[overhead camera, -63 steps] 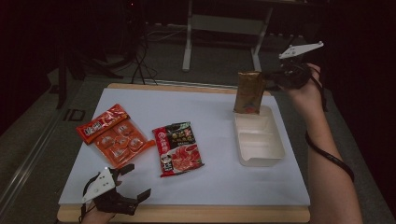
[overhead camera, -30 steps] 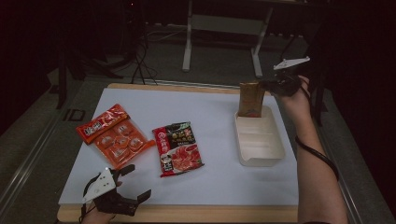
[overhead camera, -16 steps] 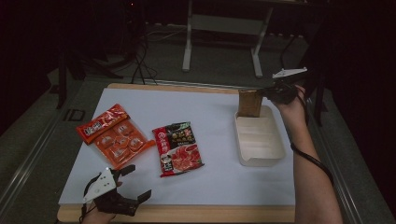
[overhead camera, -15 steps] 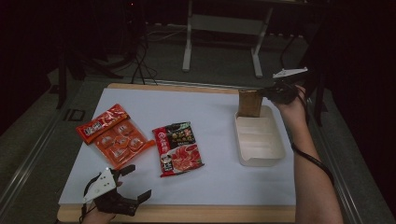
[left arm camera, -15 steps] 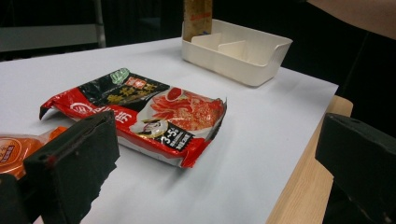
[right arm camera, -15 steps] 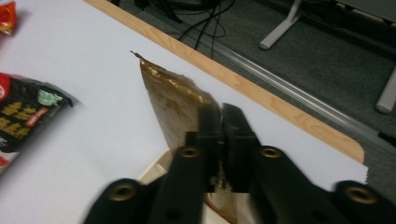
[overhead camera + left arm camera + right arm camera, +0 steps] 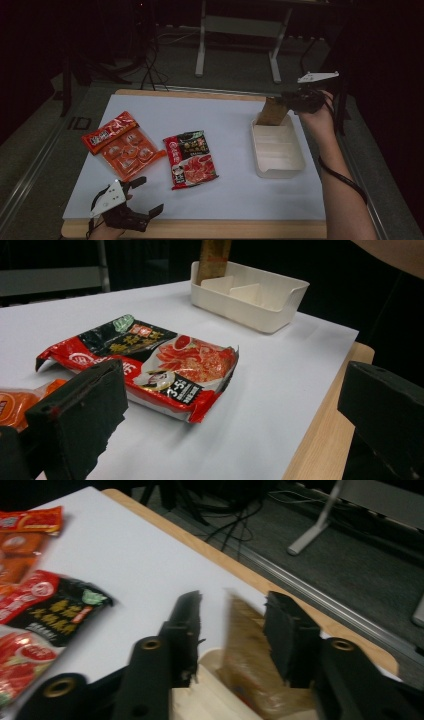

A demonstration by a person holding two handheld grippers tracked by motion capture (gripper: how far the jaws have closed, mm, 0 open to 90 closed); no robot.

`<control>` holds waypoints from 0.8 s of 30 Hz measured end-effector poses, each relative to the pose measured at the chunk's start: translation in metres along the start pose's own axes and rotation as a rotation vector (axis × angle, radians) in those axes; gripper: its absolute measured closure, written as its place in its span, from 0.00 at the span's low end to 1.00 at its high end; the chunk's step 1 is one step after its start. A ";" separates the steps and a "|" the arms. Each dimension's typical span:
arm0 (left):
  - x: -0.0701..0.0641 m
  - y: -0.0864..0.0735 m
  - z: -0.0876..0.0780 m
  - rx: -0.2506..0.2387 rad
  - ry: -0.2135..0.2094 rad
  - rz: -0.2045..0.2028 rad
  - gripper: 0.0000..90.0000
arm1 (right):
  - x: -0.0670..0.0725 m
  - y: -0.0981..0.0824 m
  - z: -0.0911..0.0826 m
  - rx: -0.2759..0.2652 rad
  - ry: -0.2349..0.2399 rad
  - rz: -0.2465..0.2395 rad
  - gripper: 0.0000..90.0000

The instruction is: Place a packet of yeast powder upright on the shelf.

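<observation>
A brown packet stands upright in the far end of a cream divided tray at the right of the white mat. My right gripper is at the packet's top. In the right gripper view its jaws have just been opening: the packet sits between them with a gap on its left side, so my right gripper is open. My left gripper rests open at the table's front left edge, with nothing between its jaws.
A red-and-black food packet lies flat mid-mat, and an orange snack packet lies to its left. The wooden table edge runs along the front. Cables and a metal stand's legs are on the floor beyond the table.
The right hand came down and brought the brown packet's base into the tray's far end. Its jaws then spread apart around the packet. The left gripper stayed still.
</observation>
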State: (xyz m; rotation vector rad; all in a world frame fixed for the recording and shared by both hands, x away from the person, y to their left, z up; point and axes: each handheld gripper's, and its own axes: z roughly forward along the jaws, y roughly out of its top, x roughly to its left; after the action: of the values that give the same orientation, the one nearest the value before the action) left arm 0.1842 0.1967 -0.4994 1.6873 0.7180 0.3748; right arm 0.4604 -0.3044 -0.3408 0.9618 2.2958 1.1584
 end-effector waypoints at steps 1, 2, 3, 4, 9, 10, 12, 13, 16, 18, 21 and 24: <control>0.000 0.000 0.000 -0.002 -0.001 -0.001 0.00 | 0.004 0.001 -0.001 -0.004 0.018 0.000 0.61; 0.000 0.000 0.000 -0.002 -0.003 -0.004 0.00 | 0.007 0.001 -0.002 -0.014 0.023 -0.004 0.57; 0.001 0.000 0.000 -0.003 -0.003 -0.007 0.00 | 0.012 0.002 -0.004 -0.023 0.031 -0.010 0.54; 0.001 0.001 0.000 -0.004 -0.005 -0.012 0.00 | 0.015 0.002 -0.005 -0.027 0.030 -0.016 0.53; 0.001 0.003 0.000 0.004 0.012 0.011 0.00 | 0.034 0.003 -0.014 -0.068 0.063 -0.022 0.34; 0.001 0.003 0.000 -0.004 0.012 0.013 0.00 | 0.037 0.003 -0.015 -0.073 0.064 -0.020 0.32; 0.000 0.005 -0.001 -0.011 0.022 0.023 0.00 | 0.044 0.001 -0.017 -0.070 0.051 -0.006 0.26; 0.000 0.005 -0.001 -0.015 0.029 0.028 0.00 | 0.049 -0.001 -0.018 -0.094 0.068 0.005 0.21; 0.000 0.006 -0.001 -0.020 0.037 0.031 0.00 | 0.062 -0.008 -0.020 -0.121 0.083 0.008 0.15; 0.000 0.007 -0.001 -0.022 0.042 0.021 0.00 | 0.072 -0.012 -0.021 -0.128 0.115 -0.009 0.14; 0.000 0.009 0.000 -0.010 0.042 0.009 0.00 | 0.086 -0.019 -0.024 -0.155 0.132 -0.035 0.15; -0.002 0.012 0.001 -0.003 0.028 -0.007 0.00 | 0.102 -0.027 -0.030 -0.198 0.194 -0.048 0.20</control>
State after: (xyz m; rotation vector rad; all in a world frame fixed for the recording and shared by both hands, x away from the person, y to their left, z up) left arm 0.1865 0.1932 -0.4883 1.6791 0.7433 0.3959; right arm 0.3610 -0.2578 -0.3495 0.7462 2.2807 1.4837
